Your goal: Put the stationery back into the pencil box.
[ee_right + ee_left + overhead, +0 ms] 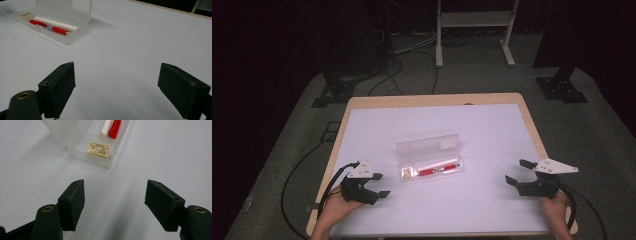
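Looks like nothing's grabbed yet: left gripper (371, 186) and right gripper (521, 175) sit either side of the open clear pencil case (432, 159), jaws wide and empty. Case holds a red pen (48, 27), a white stick (56, 23) and an eraser (98, 149). I'd come in low and slow, steadying the case first. White counter (492, 125), grey carpet, dark room behind it.

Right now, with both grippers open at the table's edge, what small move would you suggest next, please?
Probably ease the left gripper forward toward the open pencil case: its eraser end lies just ahead, and nothing is held yet.
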A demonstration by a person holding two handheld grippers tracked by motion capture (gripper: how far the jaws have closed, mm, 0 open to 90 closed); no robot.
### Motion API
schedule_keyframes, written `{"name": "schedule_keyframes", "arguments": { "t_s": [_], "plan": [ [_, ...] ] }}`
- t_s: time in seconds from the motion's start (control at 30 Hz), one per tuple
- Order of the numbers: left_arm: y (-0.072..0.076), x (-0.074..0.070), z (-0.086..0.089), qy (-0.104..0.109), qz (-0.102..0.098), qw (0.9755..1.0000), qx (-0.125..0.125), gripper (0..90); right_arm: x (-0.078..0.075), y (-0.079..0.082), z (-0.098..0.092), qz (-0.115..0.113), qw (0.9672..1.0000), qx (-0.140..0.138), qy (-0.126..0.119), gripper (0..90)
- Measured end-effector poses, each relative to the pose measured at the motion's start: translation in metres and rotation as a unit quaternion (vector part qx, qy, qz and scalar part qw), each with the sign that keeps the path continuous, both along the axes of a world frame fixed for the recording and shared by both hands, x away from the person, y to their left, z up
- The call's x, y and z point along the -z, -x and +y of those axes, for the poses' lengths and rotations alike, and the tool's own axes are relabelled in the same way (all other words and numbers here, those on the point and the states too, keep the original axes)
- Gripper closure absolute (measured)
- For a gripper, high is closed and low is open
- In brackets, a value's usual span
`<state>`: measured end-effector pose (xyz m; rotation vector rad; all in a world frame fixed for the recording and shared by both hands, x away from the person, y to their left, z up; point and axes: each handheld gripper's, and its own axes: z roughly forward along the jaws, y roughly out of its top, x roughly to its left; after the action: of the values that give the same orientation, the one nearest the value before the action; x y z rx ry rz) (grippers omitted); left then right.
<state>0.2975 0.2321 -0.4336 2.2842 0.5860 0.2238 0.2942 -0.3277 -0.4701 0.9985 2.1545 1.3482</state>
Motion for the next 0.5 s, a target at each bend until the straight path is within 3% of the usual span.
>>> {"name": "schedule_keyframes", "arguments": {
  "t_s": [0.5],
  "plan": [
    [0.0058,-0.0009,0.0042,0.003,-0.005,1.0,-0.003,30.5,0.0,-0.0001,-0.0002,0.0,1.0,0.001,0.0,13.6]
  ]
}}
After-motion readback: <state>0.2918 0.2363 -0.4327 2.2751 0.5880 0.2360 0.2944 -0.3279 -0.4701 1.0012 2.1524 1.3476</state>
